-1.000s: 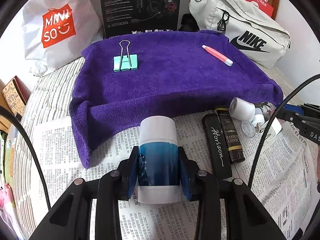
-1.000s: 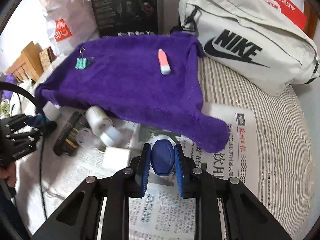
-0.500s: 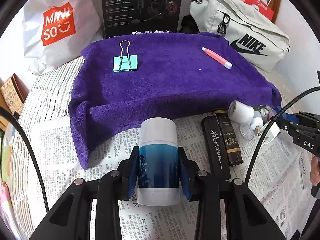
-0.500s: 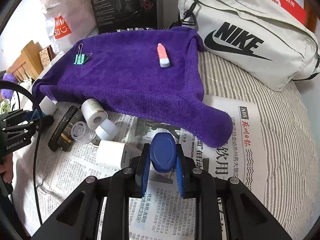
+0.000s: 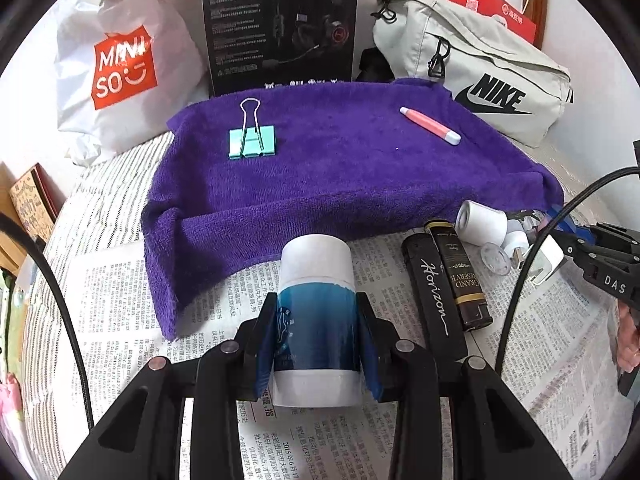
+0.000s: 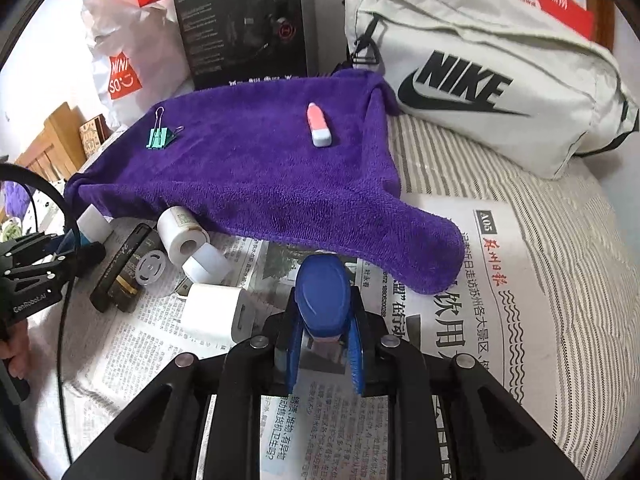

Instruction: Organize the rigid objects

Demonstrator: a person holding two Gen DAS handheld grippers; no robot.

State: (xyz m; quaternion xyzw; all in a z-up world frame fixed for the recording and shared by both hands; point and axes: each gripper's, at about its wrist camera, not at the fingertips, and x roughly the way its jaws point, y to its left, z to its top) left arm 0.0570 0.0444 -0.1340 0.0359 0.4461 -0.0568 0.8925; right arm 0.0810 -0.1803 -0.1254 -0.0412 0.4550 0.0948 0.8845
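My left gripper (image 5: 316, 322) is shut on a white bottle with a blue label (image 5: 316, 268), held over the newspaper just in front of the purple towel (image 5: 340, 176). My right gripper (image 6: 323, 320) is shut on a blue oval piece (image 6: 322, 292) above the newspaper, near the towel's hanging corner (image 6: 432, 264). On the towel lie a teal binder clip (image 5: 252, 142) (image 6: 160, 138) and a pink-and-white stick (image 5: 430, 125) (image 6: 319, 124). Two black lighters (image 5: 434, 296), white rolls (image 6: 180, 234), a clear disc (image 6: 150, 266) and a white charger (image 6: 216, 312) lie between the grippers.
A white Miniso bag (image 5: 120, 68), a black headset box (image 5: 280, 28) and a grey Nike bag (image 6: 480, 80) stand behind the towel. Newspaper (image 6: 460, 320) covers the striped bedding (image 6: 560, 280). Black cables hang beside each gripper. A hand (image 6: 16, 352) holds the left gripper.
Both views have tipped slightly, so the scene sits a little lower in each. The blue piece stands a bit higher between the right fingers. Both grips are unchanged.
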